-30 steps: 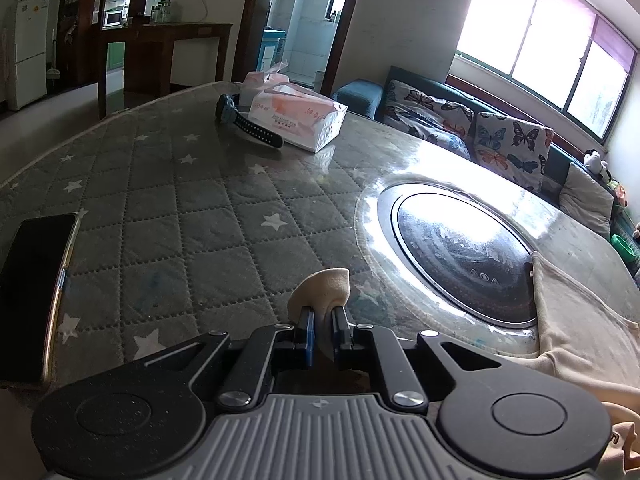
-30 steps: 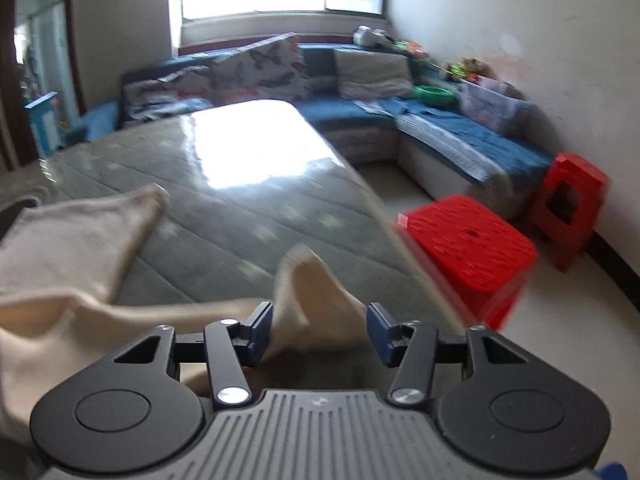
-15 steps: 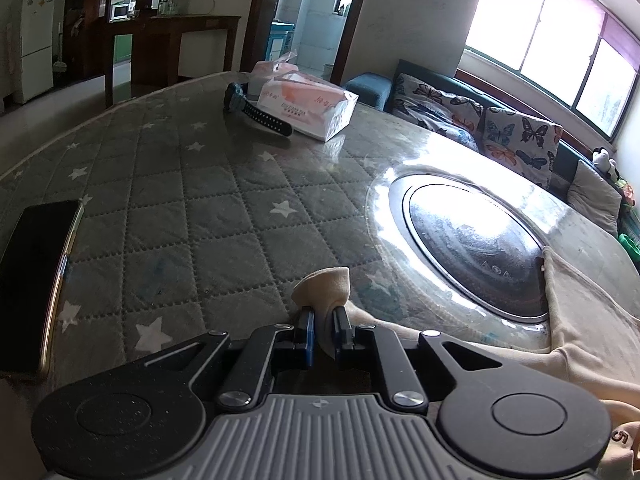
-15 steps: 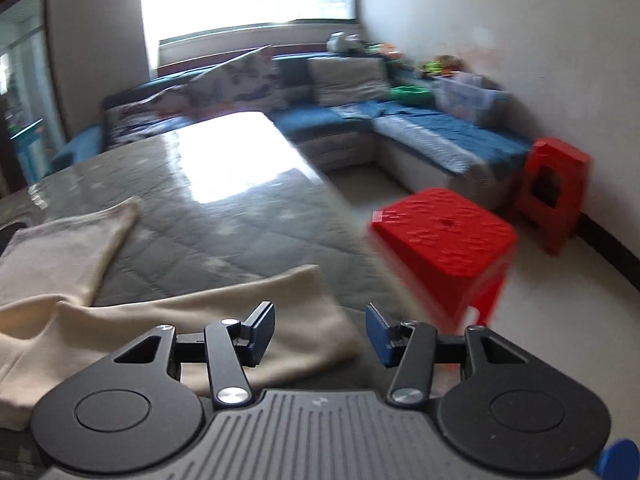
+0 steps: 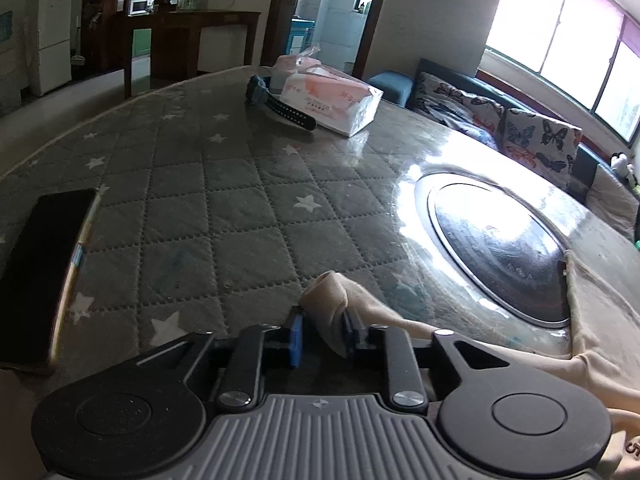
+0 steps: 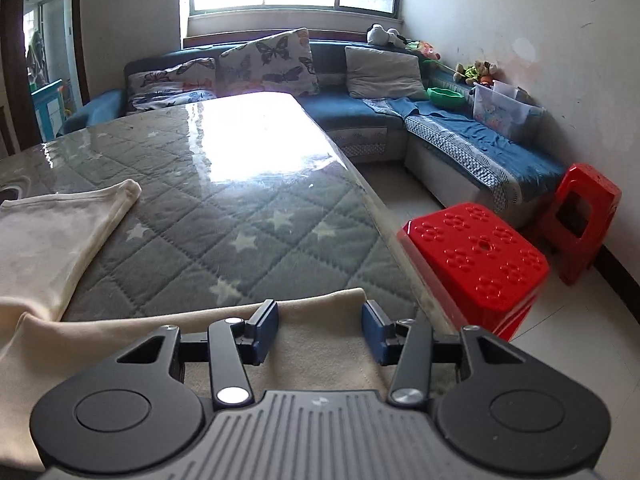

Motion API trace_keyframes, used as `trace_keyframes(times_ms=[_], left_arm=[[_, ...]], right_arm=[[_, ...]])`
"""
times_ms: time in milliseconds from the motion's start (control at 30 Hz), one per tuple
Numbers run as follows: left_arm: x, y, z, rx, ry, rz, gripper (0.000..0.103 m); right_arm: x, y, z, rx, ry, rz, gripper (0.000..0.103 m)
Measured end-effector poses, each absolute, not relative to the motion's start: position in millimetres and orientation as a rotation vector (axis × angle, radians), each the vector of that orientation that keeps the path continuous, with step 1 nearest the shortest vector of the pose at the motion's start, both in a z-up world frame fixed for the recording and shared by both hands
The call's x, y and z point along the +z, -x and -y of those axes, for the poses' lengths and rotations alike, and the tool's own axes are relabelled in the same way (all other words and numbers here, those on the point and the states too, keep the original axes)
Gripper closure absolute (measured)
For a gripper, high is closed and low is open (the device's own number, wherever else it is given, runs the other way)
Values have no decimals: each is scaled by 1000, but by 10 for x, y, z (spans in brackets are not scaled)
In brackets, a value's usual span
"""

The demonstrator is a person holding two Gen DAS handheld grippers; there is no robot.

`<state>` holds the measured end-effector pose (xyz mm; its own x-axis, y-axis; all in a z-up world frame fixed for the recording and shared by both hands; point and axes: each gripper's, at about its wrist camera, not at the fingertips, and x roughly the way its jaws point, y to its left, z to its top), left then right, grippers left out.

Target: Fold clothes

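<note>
Only legible mark: "5" on beige garment [image 5: 600,376], lower right

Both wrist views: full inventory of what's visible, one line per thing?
garment: 1, cream, spread on the table, one end between the left fingers
table: 1, grey quilted star cover under a clear sheet, round metal plate set in it
phone: 1, black, left table edge
tissue pack: 1, white and pink, far side of table
watch: 1, dark, beside the tissue pack
sofa: 1, blue, along the walls, butterfly cushions
stools: 2, red, on the floor right of table
fridge: 1, white, far room
left hand-held gripper: partly open, cloth bunched between fingers
right hand-held gripper: open, above the garment's near edge
</note>
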<state>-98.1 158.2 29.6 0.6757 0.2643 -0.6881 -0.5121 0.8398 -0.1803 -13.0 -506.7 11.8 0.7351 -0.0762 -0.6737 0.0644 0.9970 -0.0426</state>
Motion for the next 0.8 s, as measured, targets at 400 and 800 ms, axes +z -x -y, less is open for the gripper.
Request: trace_keyframes(times_ms=[400,800], left_arm=[[703,1069,-975,158,238,-592,65],[718,876,322,-370,82,-613,65]], right_arm=[[562,346,4588,189,86,-683,57],[746,634,3651,577,185,-695,65]])
